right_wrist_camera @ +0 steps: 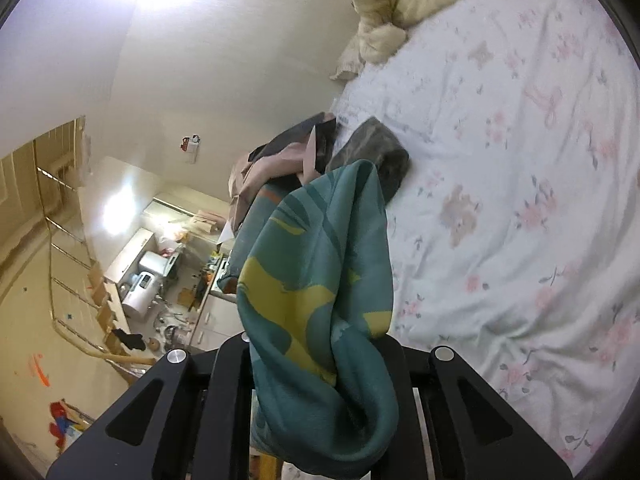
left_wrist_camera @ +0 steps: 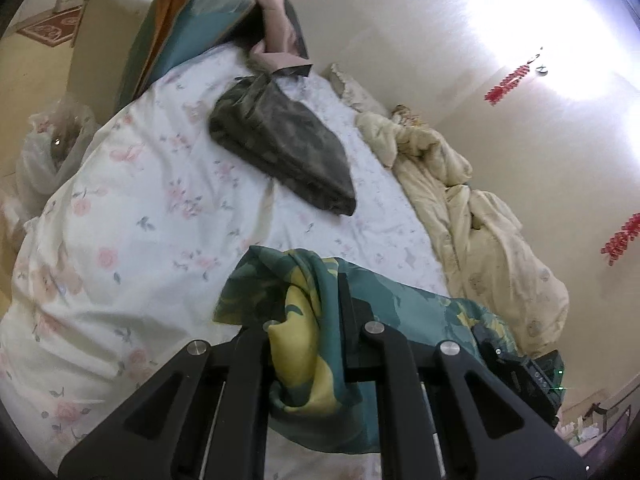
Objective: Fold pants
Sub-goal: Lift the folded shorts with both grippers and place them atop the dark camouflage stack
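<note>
The teal pants with yellow print (left_wrist_camera: 308, 320) are bunched between the fingers of my left gripper (left_wrist_camera: 310, 336), which is shut on them and holds them above the floral bed sheet (left_wrist_camera: 140, 208). In the right wrist view my right gripper (right_wrist_camera: 320, 360) is shut on the same teal and yellow pants (right_wrist_camera: 320, 272), which stand up in a loose fold in front of the camera. The black body of the right gripper (left_wrist_camera: 524, 368) shows at the lower right of the left wrist view, with the fabric stretched toward it.
A folded dark camouflage garment (left_wrist_camera: 280, 148) lies on the sheet (right_wrist_camera: 520, 160) further up. A pile of teal, orange and pink clothes (left_wrist_camera: 224, 12) sits beyond it. A crumpled cream duvet (left_wrist_camera: 480, 220) lies along the wall side. A cluttered room (right_wrist_camera: 160, 280) lies past the bed edge.
</note>
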